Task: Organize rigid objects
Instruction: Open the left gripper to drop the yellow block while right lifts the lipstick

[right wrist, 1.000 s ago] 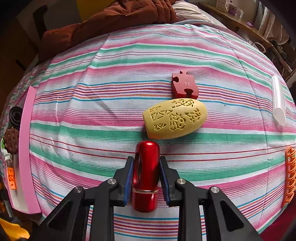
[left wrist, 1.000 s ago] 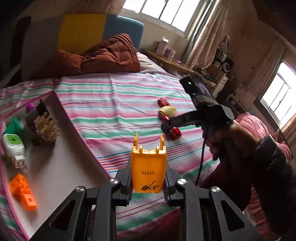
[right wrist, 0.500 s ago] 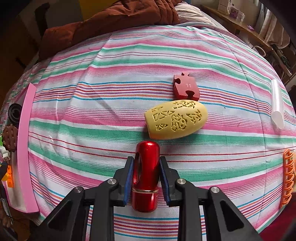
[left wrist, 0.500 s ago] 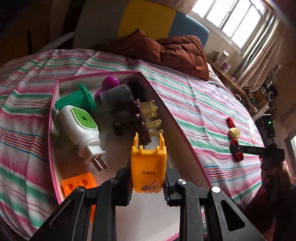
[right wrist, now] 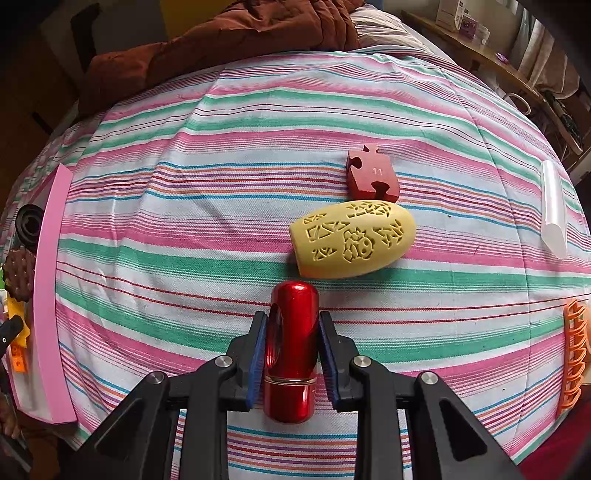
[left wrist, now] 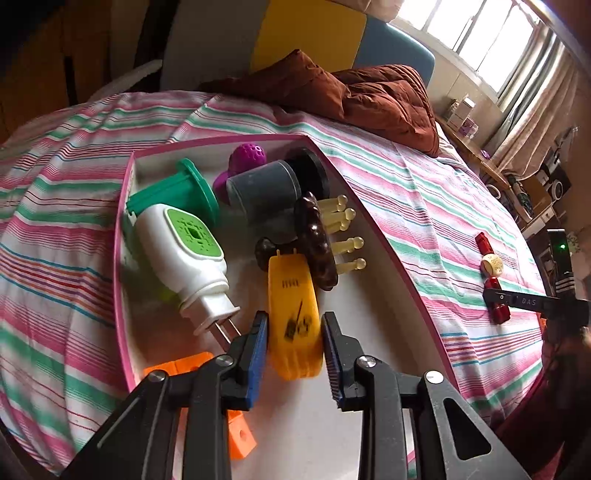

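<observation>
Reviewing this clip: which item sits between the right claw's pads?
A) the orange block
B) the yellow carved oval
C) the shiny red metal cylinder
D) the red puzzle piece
C: the right claw has its pads pressed on the red metal cylinder, on the striped bedsheet.

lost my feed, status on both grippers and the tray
Left gripper opening, yellow piece between pads, over tray. Right gripper shut on red cylinder, on bed. Tray crowded.

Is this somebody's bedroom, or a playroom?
Most likely a bedroom. The toys lie on a bed with a striped sheet, a rumpled brown quilt is heaped at its head against a padded headboard, and a curtained window with a cluttered side shelf stands beyond it.
</observation>
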A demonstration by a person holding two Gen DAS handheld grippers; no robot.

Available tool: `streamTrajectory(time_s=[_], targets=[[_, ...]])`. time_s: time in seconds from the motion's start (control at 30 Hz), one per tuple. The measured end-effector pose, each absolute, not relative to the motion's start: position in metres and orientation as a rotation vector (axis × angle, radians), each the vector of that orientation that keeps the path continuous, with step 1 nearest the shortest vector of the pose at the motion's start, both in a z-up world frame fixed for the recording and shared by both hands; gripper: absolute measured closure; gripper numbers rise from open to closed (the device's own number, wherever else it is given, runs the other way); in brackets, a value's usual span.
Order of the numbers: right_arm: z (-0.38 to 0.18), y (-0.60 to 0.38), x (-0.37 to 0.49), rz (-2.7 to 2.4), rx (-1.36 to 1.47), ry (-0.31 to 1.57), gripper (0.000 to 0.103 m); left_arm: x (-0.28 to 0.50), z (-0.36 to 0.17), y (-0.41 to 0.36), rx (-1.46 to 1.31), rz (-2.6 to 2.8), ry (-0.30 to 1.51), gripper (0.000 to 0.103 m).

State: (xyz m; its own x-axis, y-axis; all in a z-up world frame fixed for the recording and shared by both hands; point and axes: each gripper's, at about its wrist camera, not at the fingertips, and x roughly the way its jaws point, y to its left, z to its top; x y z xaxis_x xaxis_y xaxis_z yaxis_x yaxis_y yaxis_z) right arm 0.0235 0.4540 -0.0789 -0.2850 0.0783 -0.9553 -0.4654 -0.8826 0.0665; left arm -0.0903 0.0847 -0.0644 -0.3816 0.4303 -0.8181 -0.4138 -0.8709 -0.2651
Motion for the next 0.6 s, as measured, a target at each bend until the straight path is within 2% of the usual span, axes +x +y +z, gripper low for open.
streamTrajectory(time_s=[0.07, 0.6], targets=[[-0.078, 0.454, 0.024, 2.222, -1.623, 0.477, 0.075, -0.086, -0.06, 0.079, -1.334, 2.278, -0.039, 0.064], [-0.069, 0.453, 0.033, 2.319, -1.659, 0.444, 0.078, -0.05, -0.027, 0.052, -1.223, 2.487, 0.073, 0.063]])
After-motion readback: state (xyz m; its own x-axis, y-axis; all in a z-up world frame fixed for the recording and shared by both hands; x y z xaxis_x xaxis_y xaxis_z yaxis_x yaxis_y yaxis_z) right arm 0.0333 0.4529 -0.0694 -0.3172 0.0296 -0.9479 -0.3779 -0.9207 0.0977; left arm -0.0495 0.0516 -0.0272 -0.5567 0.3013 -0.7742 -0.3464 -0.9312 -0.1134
